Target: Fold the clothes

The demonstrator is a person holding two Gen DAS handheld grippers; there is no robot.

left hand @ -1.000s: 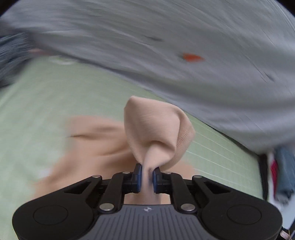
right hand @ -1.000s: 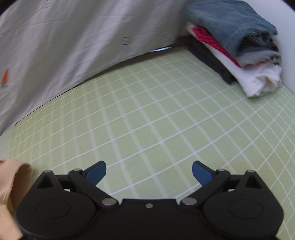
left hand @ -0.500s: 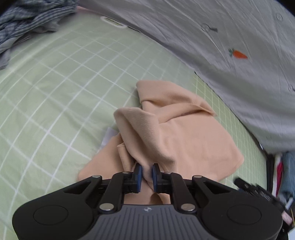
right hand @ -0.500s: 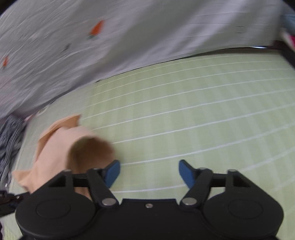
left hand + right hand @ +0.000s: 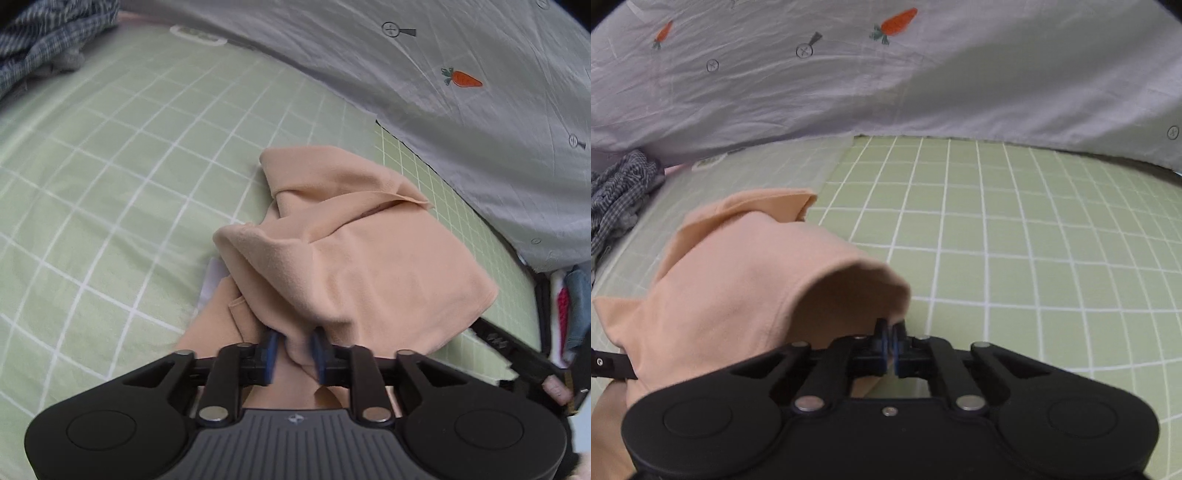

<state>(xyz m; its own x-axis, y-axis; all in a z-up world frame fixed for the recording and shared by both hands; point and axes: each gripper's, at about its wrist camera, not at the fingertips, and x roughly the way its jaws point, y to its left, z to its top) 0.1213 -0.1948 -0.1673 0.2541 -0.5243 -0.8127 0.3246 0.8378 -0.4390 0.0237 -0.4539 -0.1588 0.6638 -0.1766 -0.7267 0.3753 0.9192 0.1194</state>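
Since a moment ago our right gripper (image 5: 890,334) has clamped the peach garment (image 5: 354,258), seemingly its hem; our left gripper (image 5: 295,350) grips another bunch, ready to spread it

A: Where do the two cameras sit?
B: One on each gripper, low and close, looking forward over the bed.
A: What do both see?
B: The peach cloth (image 5: 354,258) (image 5: 738,280).

Soft, even, dim indoor light; slight blur; strong fisheye bending at edges
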